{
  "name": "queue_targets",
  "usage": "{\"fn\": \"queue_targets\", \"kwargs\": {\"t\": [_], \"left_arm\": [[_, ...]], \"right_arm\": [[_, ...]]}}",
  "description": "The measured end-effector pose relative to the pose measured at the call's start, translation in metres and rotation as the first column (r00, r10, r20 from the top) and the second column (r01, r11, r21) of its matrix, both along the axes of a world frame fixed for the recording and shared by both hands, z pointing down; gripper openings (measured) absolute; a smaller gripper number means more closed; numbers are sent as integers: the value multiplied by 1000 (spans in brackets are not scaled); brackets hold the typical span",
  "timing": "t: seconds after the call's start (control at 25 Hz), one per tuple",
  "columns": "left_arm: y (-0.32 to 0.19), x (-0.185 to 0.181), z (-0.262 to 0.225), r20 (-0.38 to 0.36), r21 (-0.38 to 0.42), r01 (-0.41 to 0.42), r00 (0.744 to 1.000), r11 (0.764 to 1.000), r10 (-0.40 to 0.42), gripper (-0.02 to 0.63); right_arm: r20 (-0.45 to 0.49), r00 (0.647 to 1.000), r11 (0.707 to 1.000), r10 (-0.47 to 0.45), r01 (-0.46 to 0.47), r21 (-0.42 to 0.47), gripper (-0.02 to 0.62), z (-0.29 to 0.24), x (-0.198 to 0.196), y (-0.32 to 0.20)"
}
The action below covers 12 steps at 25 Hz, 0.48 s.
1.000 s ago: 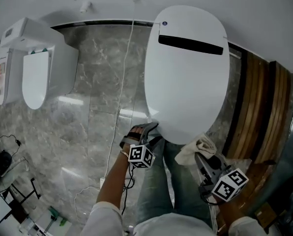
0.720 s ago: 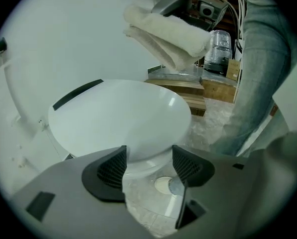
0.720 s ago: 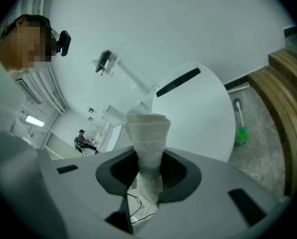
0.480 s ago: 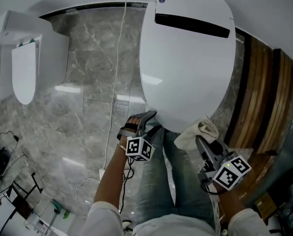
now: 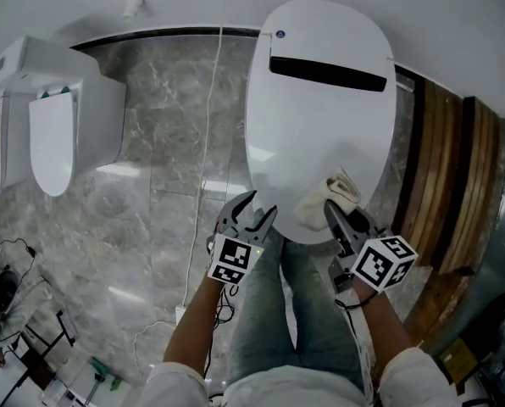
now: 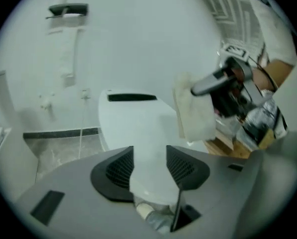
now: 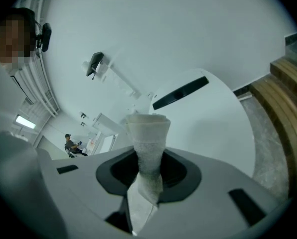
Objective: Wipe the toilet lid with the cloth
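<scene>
Grey marble floor (image 5: 151,185) all around, and in the middle of it the toilet lid (image 5: 320,117). It's down, a big glossy white oval, smooth and bare. It has one dark slot across the far end and one small blue dot above that.

Off to the left stands a second toilet (image 5: 53,130), also white with its lid closed, so that's two toilets in the room. Dark wooden boards (image 5: 443,176) run along the right side, and a single white cable (image 5: 210,142) trails down the floor between the toilets.

Now the cloth (image 5: 329,197), just the one. It's off-white with a nubbly weave, bunched into a thick roll that sits on the front right part of the lid. The right gripper (image 5: 335,212) has it pinched tight, with the roll sticking out past the tips and a loose tail hanging behind.

Two grippers in all, each carrying one marker cube. The left gripper (image 5: 248,214) is at the lid's front left edge. Its jaws have just been closing a little but stand well apart, with nothing pinched between them. Whether the tips touch the rim, I can't tell.
</scene>
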<state>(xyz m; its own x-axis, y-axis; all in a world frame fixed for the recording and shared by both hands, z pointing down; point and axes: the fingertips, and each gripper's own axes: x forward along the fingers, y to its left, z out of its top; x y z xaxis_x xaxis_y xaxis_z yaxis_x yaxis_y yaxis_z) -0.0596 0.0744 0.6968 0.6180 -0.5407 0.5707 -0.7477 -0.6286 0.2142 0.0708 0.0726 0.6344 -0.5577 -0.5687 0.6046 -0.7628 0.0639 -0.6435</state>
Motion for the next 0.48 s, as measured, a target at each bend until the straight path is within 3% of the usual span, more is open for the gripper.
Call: {"fn": "queue_targets", "kwargs": {"t": [0.12, 0.2, 0.28, 0.48], "left_arm": [[-61, -32, -41, -93, -29, 249, 964, 968, -251, 47], [-100, -48, -52, -105, -53, 354, 928, 934, -358, 28], [-137, -56, -48, -77, -73, 391, 915, 918, -396, 15], [-200, -69, -26, 30, -65, 376, 927, 924, -375, 13]], "right_arm": [[59, 998, 1000, 16, -16, 5, 98, 2, -28, -57], [89, 996, 1000, -11, 13, -21, 98, 15, -51, -99], [123, 991, 997, -54, 61, -46, 99, 31, -75, -142], [158, 980, 984, -118, 137, -113, 98, 68, -118, -206]]}}
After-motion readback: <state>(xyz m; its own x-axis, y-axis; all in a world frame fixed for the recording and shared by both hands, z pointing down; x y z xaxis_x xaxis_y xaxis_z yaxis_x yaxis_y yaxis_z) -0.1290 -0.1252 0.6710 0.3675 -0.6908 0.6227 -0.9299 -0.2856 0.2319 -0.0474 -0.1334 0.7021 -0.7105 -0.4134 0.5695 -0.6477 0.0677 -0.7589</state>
